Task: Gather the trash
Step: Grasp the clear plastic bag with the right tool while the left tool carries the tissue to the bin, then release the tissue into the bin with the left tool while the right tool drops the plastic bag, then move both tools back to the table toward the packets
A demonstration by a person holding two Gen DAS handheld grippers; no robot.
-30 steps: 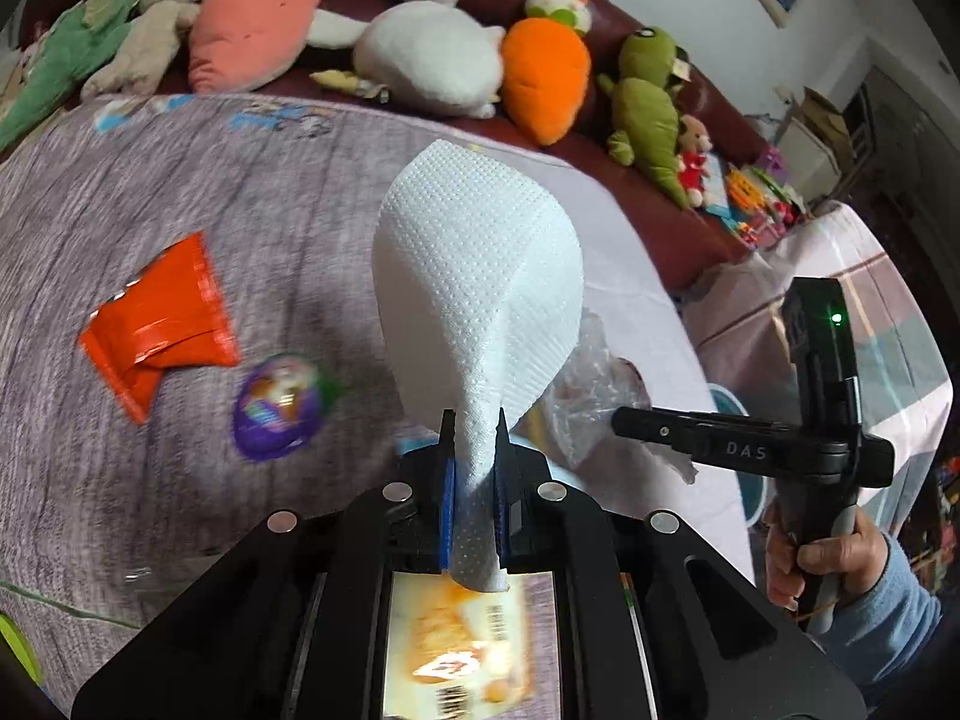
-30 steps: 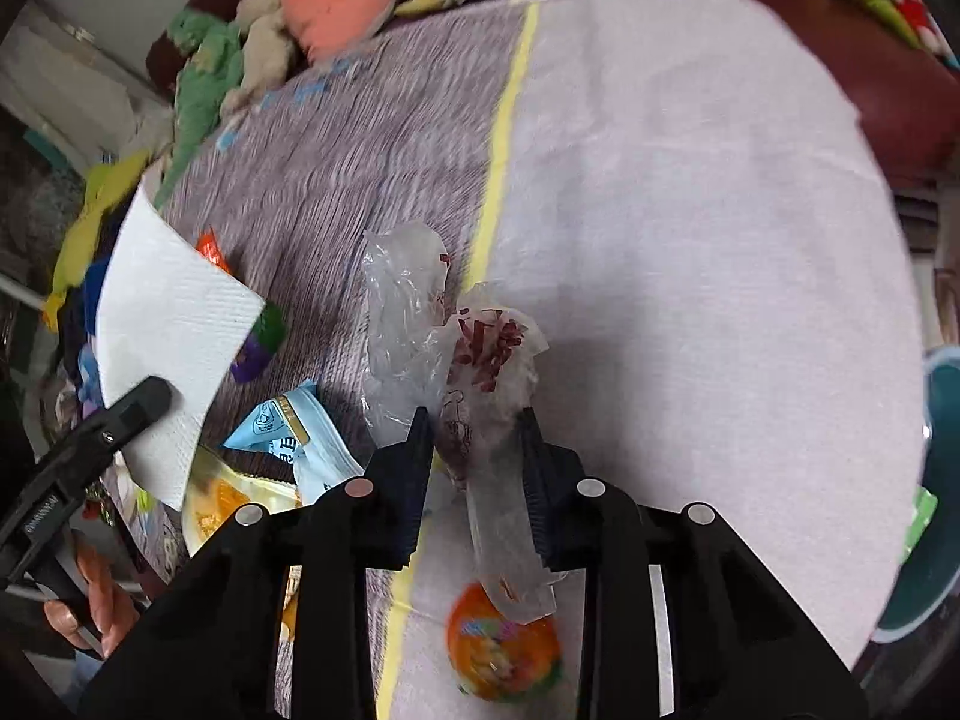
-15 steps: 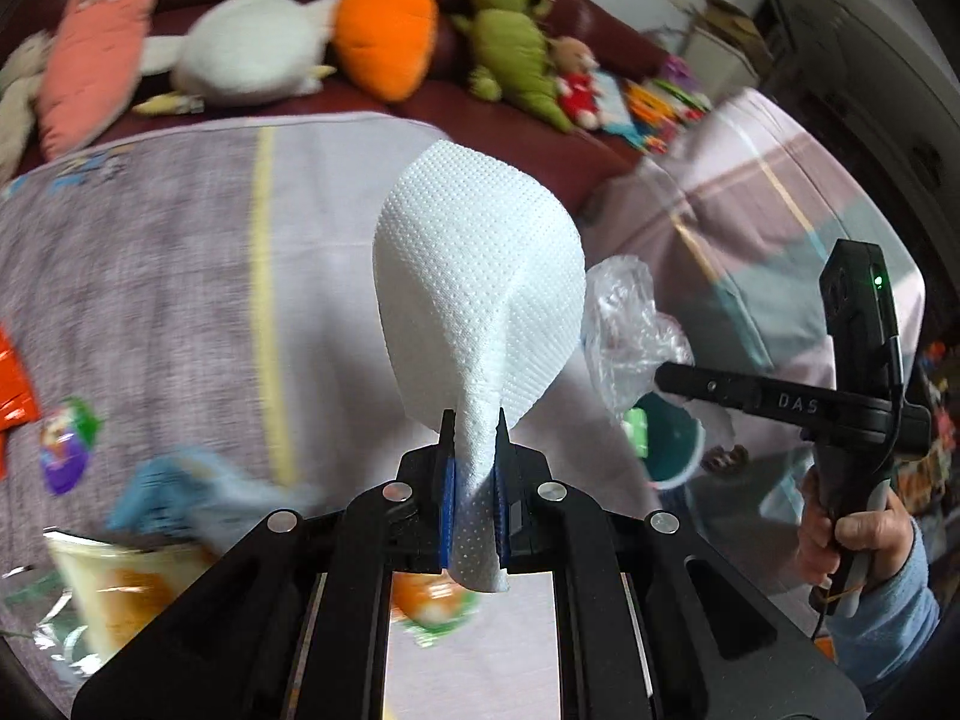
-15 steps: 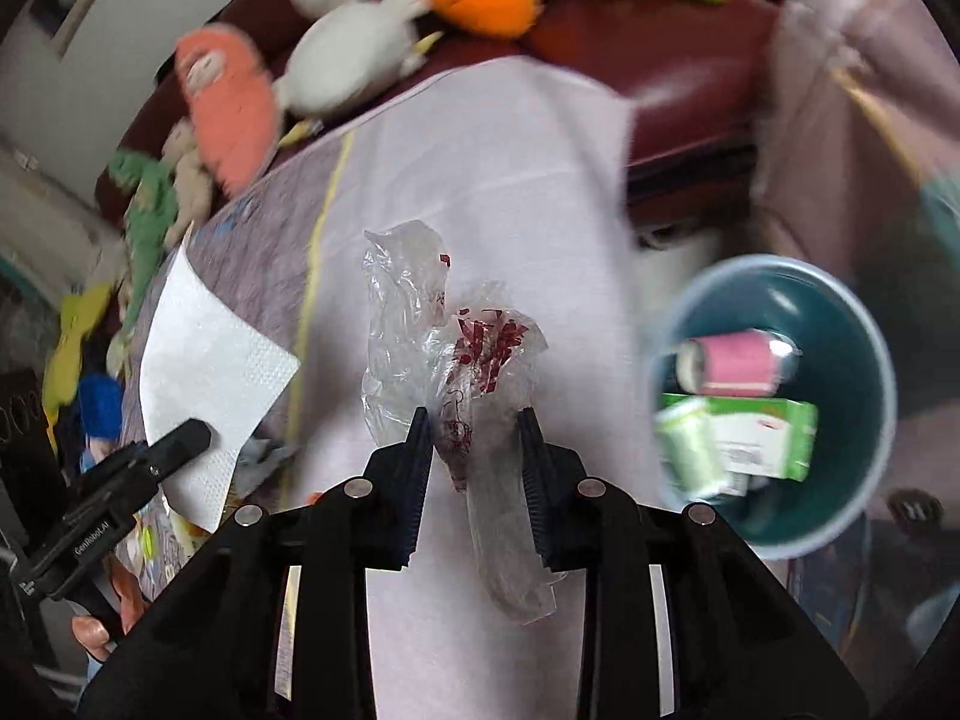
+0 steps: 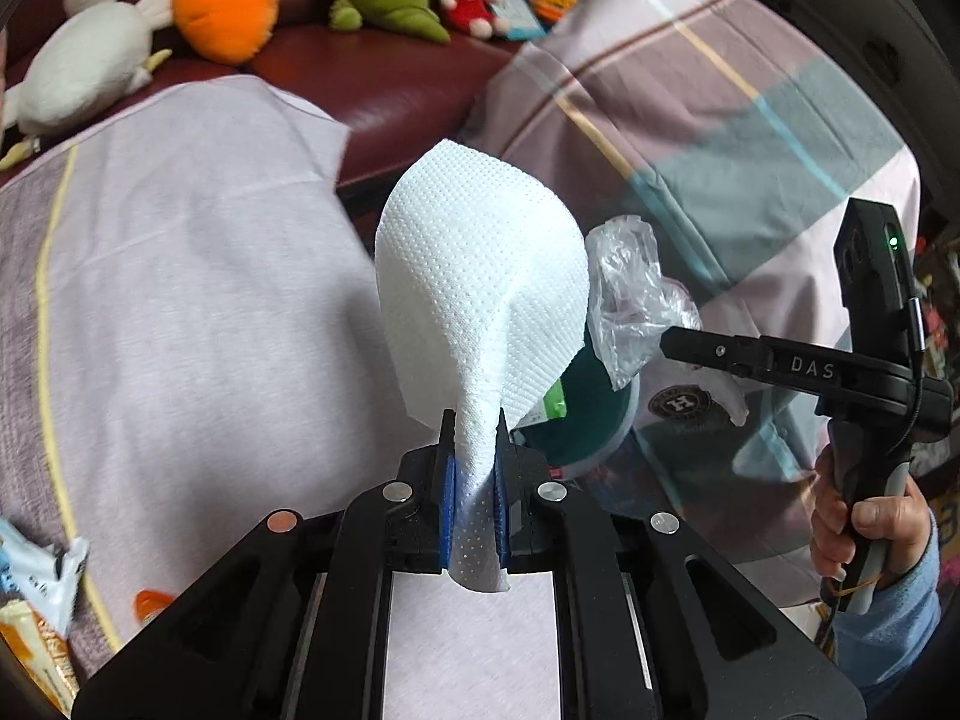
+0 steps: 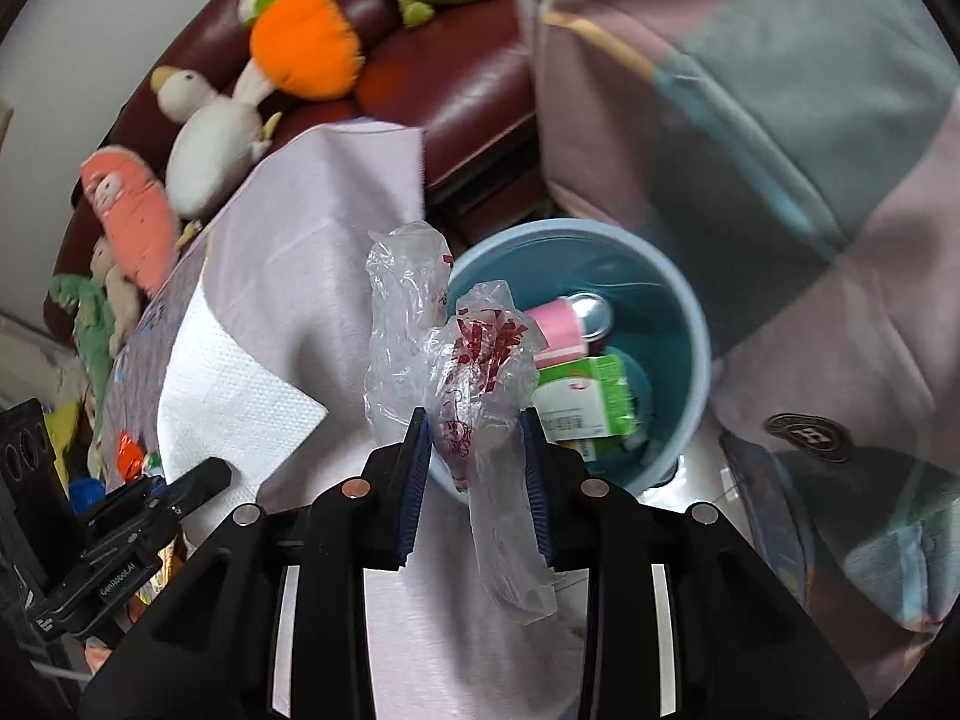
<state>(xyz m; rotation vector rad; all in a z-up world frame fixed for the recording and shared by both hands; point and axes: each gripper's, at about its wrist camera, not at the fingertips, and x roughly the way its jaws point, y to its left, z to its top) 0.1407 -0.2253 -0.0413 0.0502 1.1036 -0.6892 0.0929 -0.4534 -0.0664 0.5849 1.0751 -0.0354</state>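
Note:
My left gripper (image 5: 474,450) is shut on a white paper towel (image 5: 480,294) that stands up in front of its camera. It hides most of the teal trash bin (image 5: 591,420) beyond the table edge. My right gripper (image 6: 477,426) is shut on a crumpled clear plastic bag with red print (image 6: 456,348), held just at the near rim of the blue trash bin (image 6: 690,324) on the floor. The bin holds a pink can (image 6: 561,324) and a green carton (image 6: 585,399). The right gripper and bag also show in the left wrist view (image 5: 636,294).
A table with a pale lilac cloth (image 5: 198,324) lies left. Snack wrappers (image 5: 36,600) lie at its near left. A dark red sofa (image 6: 456,78) with plush toys (image 6: 306,42) stands behind. A striped blanket (image 5: 720,120) is to the right.
Both grippers have swung right, off the table, toward the bin. The bin now sits directly past the right gripper's bag. Both grips are unchanged.

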